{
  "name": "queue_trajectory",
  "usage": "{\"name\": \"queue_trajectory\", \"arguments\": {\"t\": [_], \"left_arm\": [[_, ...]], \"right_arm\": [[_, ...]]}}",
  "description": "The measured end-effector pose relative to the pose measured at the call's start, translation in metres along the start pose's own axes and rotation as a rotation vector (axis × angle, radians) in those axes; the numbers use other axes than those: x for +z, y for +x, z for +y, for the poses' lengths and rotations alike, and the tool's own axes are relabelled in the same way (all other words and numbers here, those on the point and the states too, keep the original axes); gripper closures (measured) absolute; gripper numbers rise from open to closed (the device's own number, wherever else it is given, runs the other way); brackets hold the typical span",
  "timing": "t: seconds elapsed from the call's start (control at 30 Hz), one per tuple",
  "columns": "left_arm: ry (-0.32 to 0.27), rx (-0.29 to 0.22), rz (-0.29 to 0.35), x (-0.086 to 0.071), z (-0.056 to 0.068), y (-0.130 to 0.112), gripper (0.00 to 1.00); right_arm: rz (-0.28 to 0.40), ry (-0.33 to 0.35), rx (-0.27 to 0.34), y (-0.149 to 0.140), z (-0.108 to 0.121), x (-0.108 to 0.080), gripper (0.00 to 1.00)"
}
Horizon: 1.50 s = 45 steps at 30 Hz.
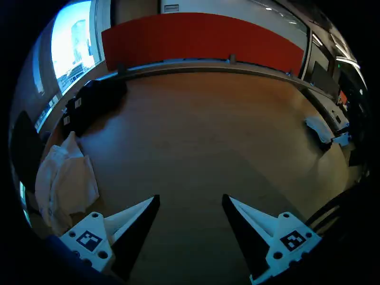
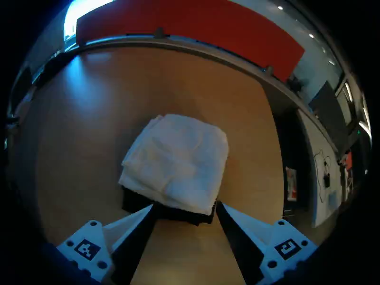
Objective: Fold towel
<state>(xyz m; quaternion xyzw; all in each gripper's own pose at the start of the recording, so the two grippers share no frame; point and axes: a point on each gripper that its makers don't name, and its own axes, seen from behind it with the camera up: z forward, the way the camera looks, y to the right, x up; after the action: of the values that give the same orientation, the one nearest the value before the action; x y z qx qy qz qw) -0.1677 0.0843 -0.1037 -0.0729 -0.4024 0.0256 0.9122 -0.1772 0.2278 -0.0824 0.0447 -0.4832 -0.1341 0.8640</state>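
Two white towels: crumpled towel (image 1: 64, 183), folded towel (image 2: 178, 159) (plus one dark cloth (image 2: 135, 199)). Two claws: left claw (image 1: 190, 196), right claw (image 2: 185, 204).

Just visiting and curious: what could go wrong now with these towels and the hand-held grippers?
The right hand-held gripper stands open around the near edge of the folded white towel, which lies on a dark layer; closing there might grab both or drag the fold apart. The crumpled towel in the left gripper view seems close to the edge of the table, so a pull could slide it off.
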Motion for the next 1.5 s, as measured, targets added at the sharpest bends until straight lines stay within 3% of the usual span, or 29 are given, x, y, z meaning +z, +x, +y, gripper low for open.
{"name": "queue_trajectory", "arguments": {"t": [0.1,0.6,1.37,1.5], "left_arm": [[-0.001,0.002,0.004,0.001,0.000,0.002,0.03],[-0.001,0.009,0.032,0.002,0.002,0.013,0.03],[0.022,-0.017,0.123,0.001,-0.003,0.042,0.03],[0.026,-0.027,0.156,0.000,-0.005,0.053,0.03]], "right_arm": [[0.040,-0.004,0.009,0.011,-0.005,-0.005,0.00],[0.410,-0.069,0.198,0.096,-0.006,-0.039,0.00],[0.796,-0.138,0.279,0.177,-0.006,-0.100,0.00],[0.835,-0.139,0.295,0.185,-0.007,-0.109,0.00]]}}
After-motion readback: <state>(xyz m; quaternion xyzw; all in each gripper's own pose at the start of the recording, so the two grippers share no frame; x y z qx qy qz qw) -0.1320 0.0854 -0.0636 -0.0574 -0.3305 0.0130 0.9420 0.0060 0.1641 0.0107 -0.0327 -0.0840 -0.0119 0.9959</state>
